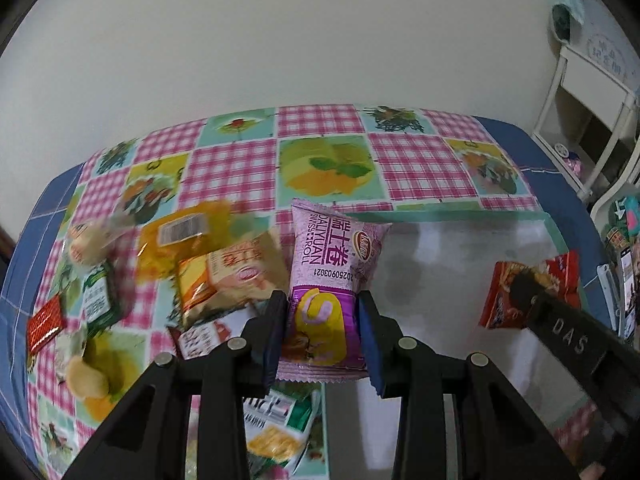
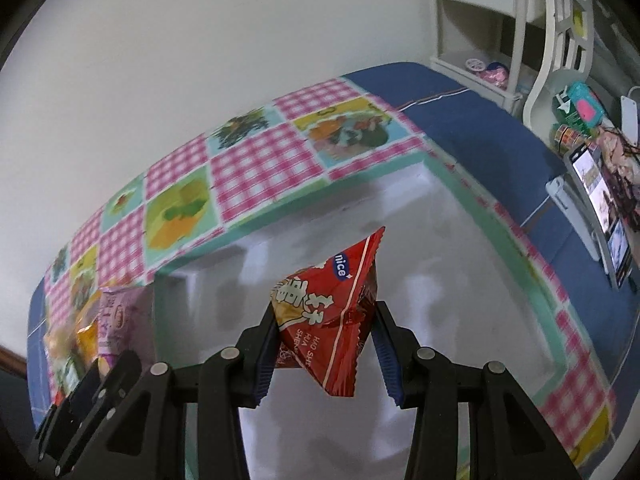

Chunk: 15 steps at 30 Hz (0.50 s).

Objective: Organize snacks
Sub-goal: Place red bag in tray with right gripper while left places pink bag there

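My left gripper [image 1: 323, 320] is shut on a purple Swiss-roll packet [image 1: 332, 280] and holds it upright over the left edge of a white box [image 1: 460, 248] with a patterned rim. My right gripper [image 2: 326, 340] is shut on a red peanut packet [image 2: 332, 312] and holds it above the inside of the same box [image 2: 420, 240]. The right gripper and its red packet [image 1: 528, 292] also show in the left wrist view, the purple packet [image 2: 120, 316] in the right wrist view. A pile of loose snack packets [image 1: 208, 276] lies on the tablecloth left of the box.
The table carries a pink-checked fruit-pattern cloth [image 1: 320, 152] over blue fabric, against a white wall. A white shelf unit [image 1: 584, 112] stands at the right. A phone on a stand [image 2: 600, 208] and small items sit at the table's right end.
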### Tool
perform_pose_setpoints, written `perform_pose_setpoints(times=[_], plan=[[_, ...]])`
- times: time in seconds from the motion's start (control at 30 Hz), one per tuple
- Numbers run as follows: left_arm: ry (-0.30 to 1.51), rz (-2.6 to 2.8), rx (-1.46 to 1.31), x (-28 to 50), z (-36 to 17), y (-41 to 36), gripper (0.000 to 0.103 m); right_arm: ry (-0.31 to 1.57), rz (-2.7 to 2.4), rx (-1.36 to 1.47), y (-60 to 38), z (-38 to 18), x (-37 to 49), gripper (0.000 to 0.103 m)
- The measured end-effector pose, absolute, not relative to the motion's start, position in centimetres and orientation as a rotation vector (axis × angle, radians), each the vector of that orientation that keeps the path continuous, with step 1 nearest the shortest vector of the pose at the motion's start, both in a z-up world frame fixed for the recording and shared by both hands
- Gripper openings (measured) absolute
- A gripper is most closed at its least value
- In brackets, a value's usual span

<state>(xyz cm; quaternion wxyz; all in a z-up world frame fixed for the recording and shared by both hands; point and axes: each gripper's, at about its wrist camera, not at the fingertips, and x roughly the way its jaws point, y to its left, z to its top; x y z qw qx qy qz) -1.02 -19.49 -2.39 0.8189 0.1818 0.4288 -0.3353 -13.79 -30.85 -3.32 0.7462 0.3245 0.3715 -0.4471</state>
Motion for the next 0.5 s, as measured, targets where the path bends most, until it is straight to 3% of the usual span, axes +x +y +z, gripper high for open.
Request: perform_pose_setpoints(times=[0.5], plan=[[0.887, -0.757, 0.378, -0.2, -3.2, -23.2, 0.038, 0.83, -1.027, 0.73, -35.5, -6.3, -13.4, 0.049]])
